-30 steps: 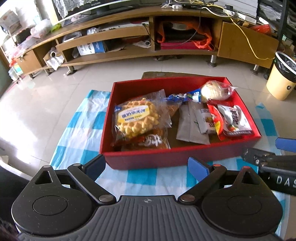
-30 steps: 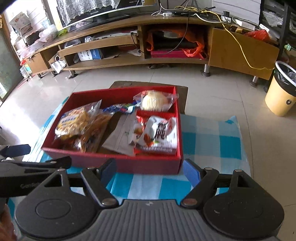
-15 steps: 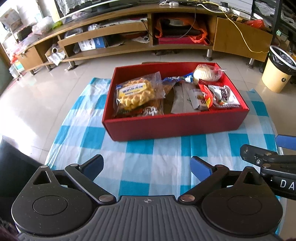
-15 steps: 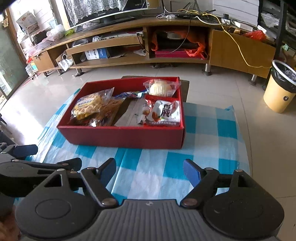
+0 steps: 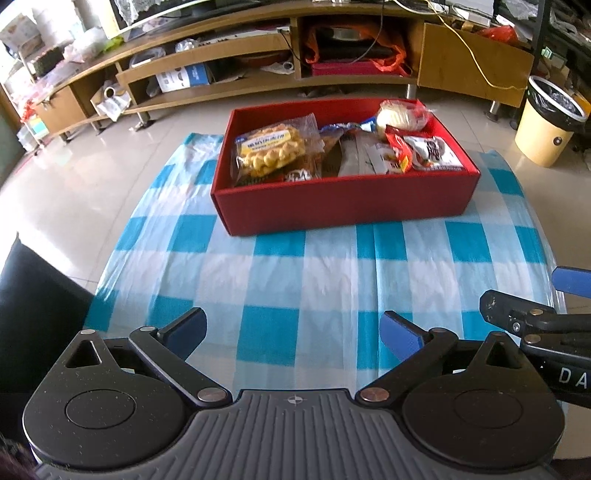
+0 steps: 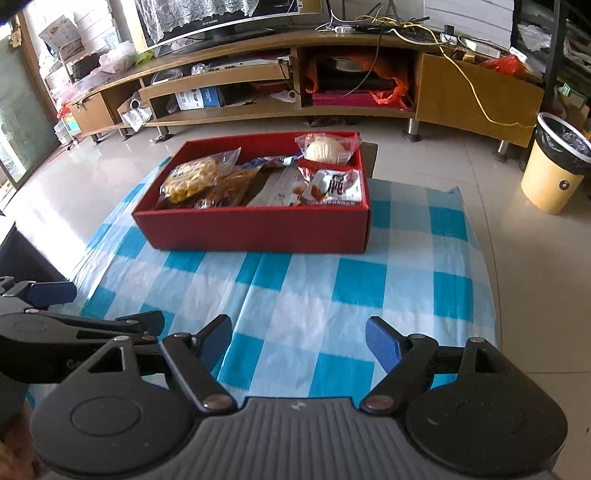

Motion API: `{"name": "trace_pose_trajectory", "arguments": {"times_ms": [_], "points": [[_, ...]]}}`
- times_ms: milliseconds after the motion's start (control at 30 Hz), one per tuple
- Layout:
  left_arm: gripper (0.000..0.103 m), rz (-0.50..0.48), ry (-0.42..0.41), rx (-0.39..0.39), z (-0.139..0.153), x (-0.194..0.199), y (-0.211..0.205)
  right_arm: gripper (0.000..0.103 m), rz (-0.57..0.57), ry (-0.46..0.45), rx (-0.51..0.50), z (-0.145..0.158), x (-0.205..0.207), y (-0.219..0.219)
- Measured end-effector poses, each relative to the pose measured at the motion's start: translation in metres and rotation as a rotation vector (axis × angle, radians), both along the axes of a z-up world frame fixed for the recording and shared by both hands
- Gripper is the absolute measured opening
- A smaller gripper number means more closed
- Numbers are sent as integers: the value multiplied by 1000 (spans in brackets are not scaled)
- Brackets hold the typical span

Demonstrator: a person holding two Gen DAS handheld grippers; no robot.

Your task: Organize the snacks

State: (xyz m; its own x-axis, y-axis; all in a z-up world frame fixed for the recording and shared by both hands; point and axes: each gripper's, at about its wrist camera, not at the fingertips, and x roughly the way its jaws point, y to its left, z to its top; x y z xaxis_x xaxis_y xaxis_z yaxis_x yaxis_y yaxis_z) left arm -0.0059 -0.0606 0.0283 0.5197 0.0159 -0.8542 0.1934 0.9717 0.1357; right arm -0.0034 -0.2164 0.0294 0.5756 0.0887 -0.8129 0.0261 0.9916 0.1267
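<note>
Where left view crops, television [image 6: 229, 14] shows.

My left gripper [image 5: 291, 332] gaping empty over checked cloth [image 5: 295, 280], red snack box [image 5: 343, 199] at twelve o'clock, right gripper [image 5: 535, 317] at three

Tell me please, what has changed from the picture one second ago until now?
Both claws have pulled back from the red box, which now looks smaller and farther, with more checked cloth showing before it. The left claw has just been opening wider, with nothing between its jaws. The right claw is open and empty as before. The snacks lie unchanged in the box.
</note>
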Motion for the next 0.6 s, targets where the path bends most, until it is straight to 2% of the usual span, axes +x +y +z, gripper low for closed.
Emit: {"name": "trace_pose_trajectory", "arguments": {"times_ms": [600], "points": [[101,-5,2,2,-1,-36,11,76,18,0,9,-2,-36,9]]}}
